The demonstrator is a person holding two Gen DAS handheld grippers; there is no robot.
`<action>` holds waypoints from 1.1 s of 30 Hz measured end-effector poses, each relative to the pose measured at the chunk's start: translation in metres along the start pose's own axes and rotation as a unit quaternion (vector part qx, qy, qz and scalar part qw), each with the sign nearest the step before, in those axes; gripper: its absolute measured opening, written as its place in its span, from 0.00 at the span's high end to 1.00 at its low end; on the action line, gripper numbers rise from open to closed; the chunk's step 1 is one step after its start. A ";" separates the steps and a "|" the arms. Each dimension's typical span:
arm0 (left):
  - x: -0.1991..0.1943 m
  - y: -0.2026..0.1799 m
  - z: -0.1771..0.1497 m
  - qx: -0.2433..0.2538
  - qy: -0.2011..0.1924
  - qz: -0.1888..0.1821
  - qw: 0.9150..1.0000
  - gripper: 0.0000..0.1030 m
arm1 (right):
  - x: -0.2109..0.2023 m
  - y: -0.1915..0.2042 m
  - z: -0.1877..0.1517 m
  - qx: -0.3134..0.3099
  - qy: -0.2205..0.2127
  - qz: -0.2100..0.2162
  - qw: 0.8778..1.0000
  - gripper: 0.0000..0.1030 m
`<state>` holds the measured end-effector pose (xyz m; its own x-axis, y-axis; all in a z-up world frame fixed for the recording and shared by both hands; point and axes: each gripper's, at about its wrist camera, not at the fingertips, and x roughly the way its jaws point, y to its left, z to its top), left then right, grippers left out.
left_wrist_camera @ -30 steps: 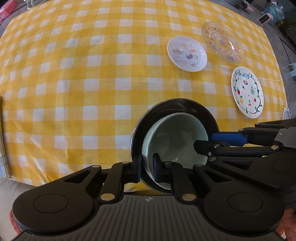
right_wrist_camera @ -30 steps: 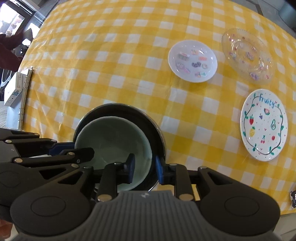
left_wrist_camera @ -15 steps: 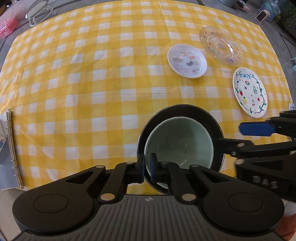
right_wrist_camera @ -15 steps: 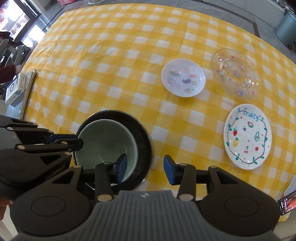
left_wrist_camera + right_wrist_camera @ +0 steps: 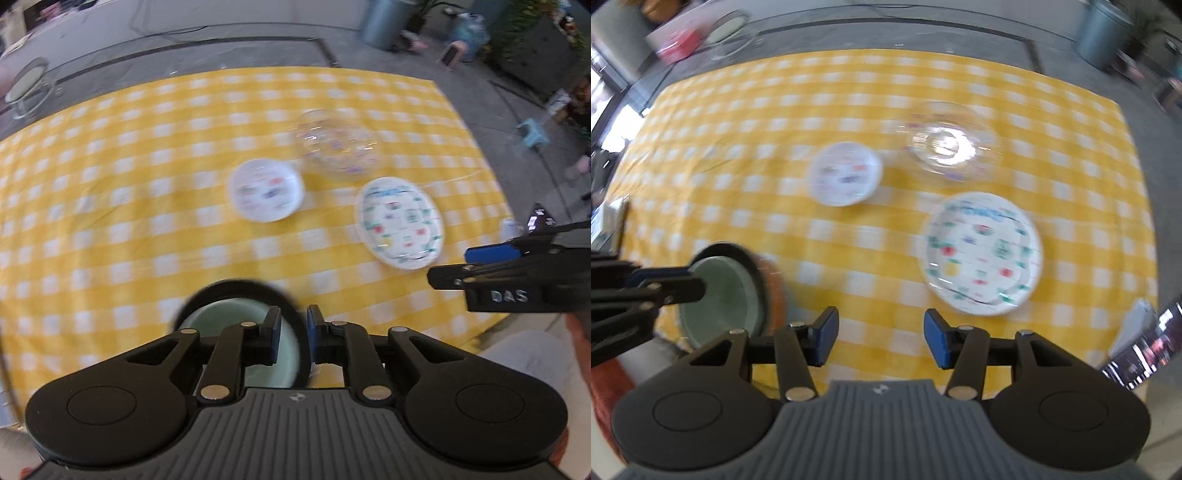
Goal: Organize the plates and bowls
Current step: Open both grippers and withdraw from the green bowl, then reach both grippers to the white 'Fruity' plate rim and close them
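1. green bowl (image 5: 236,325) sits in a black bowl (image 5: 291,310), low centre of the left view.
2. left gripper (image 5: 291,334) – jaws opening, straddling the black rim, not pressing.
3. right gripper (image 5: 881,338) – jaws opening over bare cloth (image 5: 738,147).
4. three plates lie mid-frame, blurred.

Each camera sits on a gripper and looks steeply down along its two fingers at the yellow checked cloth (image 5: 155,206). The left view hangs near the cloth's front edge, right above the green bowl (image 5: 221,321). The right view looks from farther right — there the green bowl (image 5: 724,295) sits low on the left. Both views share that bowl and, beyond it, the small white plate (image 5: 266,195), the clear glass plate (image 5: 338,149) and the fruit plate (image 5: 399,222). Both views are blurred.
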<state>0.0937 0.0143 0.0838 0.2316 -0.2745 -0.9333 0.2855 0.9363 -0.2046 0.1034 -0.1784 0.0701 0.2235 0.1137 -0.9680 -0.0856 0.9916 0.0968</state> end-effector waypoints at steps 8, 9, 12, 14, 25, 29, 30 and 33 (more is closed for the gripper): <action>0.039 -0.052 0.011 -0.016 -0.030 -0.073 0.997 0.77 | 0.030 -0.088 -0.024 0.096 -0.028 0.013 0.995 0.51; 0.047 -0.058 0.012 -0.023 -0.032 -0.081 0.996 0.77 | 0.036 -0.095 -0.027 0.104 -0.031 0.015 0.994 0.51; 0.073 -0.071 0.015 -0.045 -0.046 -0.070 0.996 0.76 | 0.054 -0.115 -0.033 0.123 -0.051 0.017 0.991 0.51; 0.089 -0.075 0.017 -0.062 -0.059 -0.055 0.995 0.76 | 0.065 -0.122 -0.036 0.124 -0.074 0.012 0.989 0.51; 0.152 -0.061 0.021 -0.142 -0.112 0.004 0.984 0.52 | 0.121 -0.169 -0.030 0.175 -0.132 -0.006 0.976 0.54; 0.162 -0.054 0.020 -0.148 -0.127 0.005 0.981 0.50 | 0.126 -0.170 -0.028 0.168 -0.149 -0.001 0.974 0.54; 0.163 -0.054 0.019 -0.148 -0.131 0.003 0.980 0.50 | 0.125 -0.167 -0.028 0.164 -0.153 -0.004 0.974 0.54; 0.166 -0.053 0.018 -0.145 -0.138 -0.001 0.980 0.50 | 0.127 -0.161 -0.025 0.144 -0.160 -0.011 0.977 0.54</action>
<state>0.1344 -0.0847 -0.0552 0.4858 -0.2884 -0.8251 0.0192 0.9473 -0.3198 0.1215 -0.3254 -0.0743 0.5180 0.0591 -0.8533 0.1888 0.9651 0.1815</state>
